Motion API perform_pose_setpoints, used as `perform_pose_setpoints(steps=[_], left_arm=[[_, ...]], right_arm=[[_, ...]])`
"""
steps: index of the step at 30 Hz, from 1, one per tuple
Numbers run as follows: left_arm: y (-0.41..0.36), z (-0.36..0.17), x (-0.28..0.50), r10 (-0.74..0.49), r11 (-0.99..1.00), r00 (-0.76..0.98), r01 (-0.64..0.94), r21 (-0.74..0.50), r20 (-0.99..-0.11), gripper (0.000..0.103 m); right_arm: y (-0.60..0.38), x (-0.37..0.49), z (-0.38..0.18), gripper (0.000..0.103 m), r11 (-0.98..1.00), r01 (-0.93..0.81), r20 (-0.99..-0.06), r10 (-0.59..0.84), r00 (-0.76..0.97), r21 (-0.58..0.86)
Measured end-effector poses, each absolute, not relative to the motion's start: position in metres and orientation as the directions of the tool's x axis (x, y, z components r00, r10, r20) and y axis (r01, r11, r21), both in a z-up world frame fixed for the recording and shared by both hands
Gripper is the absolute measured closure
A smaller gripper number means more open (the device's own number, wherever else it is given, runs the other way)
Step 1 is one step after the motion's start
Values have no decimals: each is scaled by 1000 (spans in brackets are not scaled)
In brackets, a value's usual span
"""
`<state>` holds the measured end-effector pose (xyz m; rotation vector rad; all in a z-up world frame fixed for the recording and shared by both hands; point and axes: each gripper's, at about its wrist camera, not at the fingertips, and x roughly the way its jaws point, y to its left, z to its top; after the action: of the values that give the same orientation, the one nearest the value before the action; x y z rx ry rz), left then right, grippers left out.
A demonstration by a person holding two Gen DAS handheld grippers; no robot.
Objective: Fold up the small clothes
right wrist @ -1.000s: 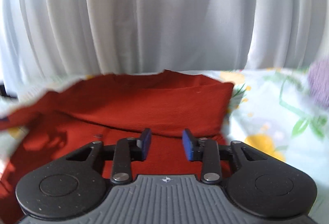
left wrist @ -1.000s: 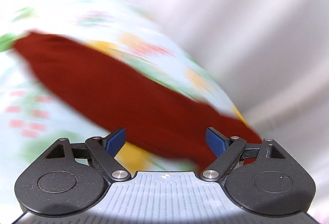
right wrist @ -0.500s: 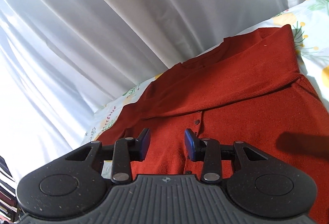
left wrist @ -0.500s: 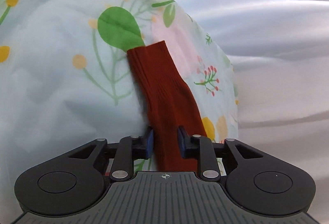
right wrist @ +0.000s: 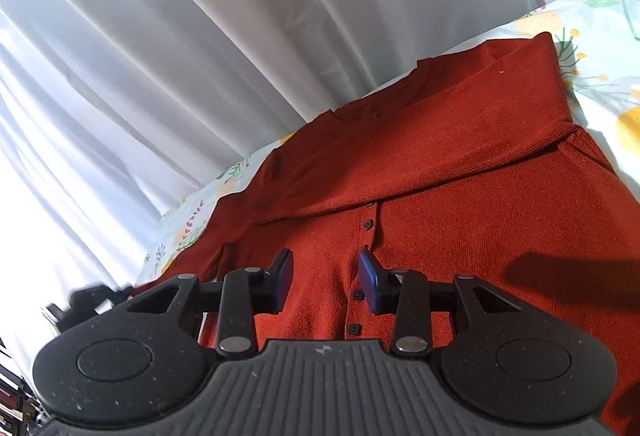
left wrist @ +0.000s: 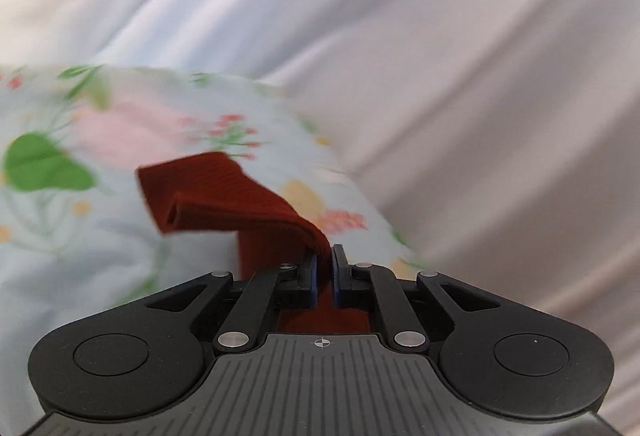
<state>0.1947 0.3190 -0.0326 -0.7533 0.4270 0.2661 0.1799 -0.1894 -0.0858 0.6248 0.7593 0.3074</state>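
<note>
The right tool hovers low over the rust-red cardigan, its two blue-padded fingers standing apart with nothing between them. Just beyond the tool runs the cardigan's button placket, small dark buttons lined up along it. Farther from the tool, a sleeve lies folded across the cardigan's chest, reaching the neckline side. The cardigan is spread flat on a floral sheet, pale with yellow and green sprigs, showing on both sides of the cardigan. Behind the cardigan hang white curtains in long pleats. A dark shadow falls on the knit to the right of the tool.
</note>
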Motion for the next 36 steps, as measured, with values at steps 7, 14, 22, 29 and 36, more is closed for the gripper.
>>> perform_pose_setpoints(steps=[7, 14, 22, 29, 36], left_arm=[[117, -9, 249, -347, 878, 823, 116, -464, -450, 67], [79, -73, 238, -351, 844, 709, -43, -535, -611, 20], [122, -92, 226, -262, 811, 711, -205, -548, -653, 18], [126, -96, 220, -263, 804, 723, -202, -559, -639, 10], [127, -96, 223, -277, 794, 713, -207, -572, -644, 7]], right_arm=[[-184, 187, -88, 67, 779, -41, -537, 468, 702, 625], [-188, 213, -97, 66, 764, -20, -565, 493, 662, 644], [-181, 289, -114, 66, 700, -1, -546, 558, 625, 714], [-178, 339, -144, 66, 673, 130, -607, 546, 578, 728], [-159, 356, -158, 93, 652, 131, -602, 578, 551, 746]])
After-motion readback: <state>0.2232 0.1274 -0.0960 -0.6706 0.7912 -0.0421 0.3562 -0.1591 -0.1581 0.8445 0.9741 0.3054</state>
